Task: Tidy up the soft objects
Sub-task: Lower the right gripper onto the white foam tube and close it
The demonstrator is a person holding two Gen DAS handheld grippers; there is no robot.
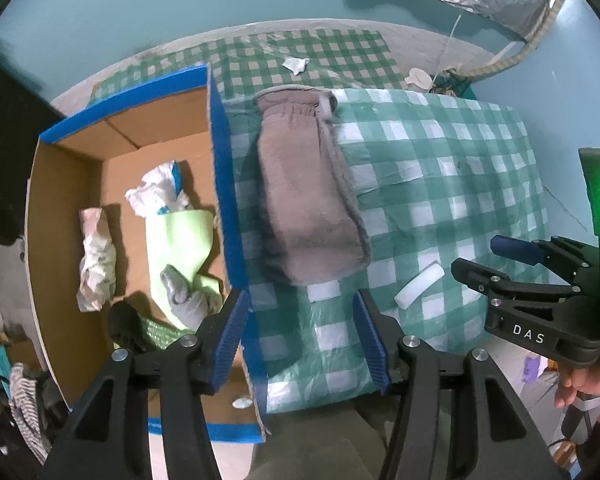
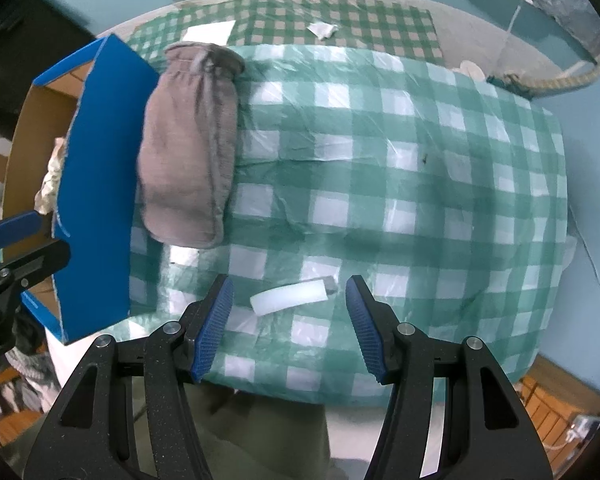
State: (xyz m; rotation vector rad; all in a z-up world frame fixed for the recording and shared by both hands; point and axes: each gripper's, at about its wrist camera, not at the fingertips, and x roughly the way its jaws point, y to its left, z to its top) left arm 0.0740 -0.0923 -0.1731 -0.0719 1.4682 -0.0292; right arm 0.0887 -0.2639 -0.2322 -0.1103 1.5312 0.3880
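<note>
Nearest to me, the left hand-held gripper [image 1: 304,336] points down with its blue ribbed pads roughly half apart and nothing between them; it straddles the blue wall of the cardboard box [image 1: 224,184] and the near edge of the worktop [image 1: 460,184], which wears a green-and-white checked plastic cover. To its right the right hand-held gripper [image 2: 290,320] also hangs pointing down, jaws about half open and empty, just above a small curved white foam strip [image 2: 288,300] that lies on the checked cover near the front edge, between the pads in that view but not touched by them. A little farther in, a grey-brown fleece mitten [image 1: 308,184] lies flat on the cover, its long side right against the box wall and its gathered cuff pointing to the far side. Inside the box, to the left, lie a pale green cloth [image 1: 184,248] with a grey sock [image 1: 188,296] on its near end, a crumpled white wad [image 1: 160,190] and a rolled patterned cloth [image 1: 96,256] nearer the left wall. Far beyond the worktop, a second checked mat on the floor carries a small scrap of white paper [image 1: 296,65].
</note>
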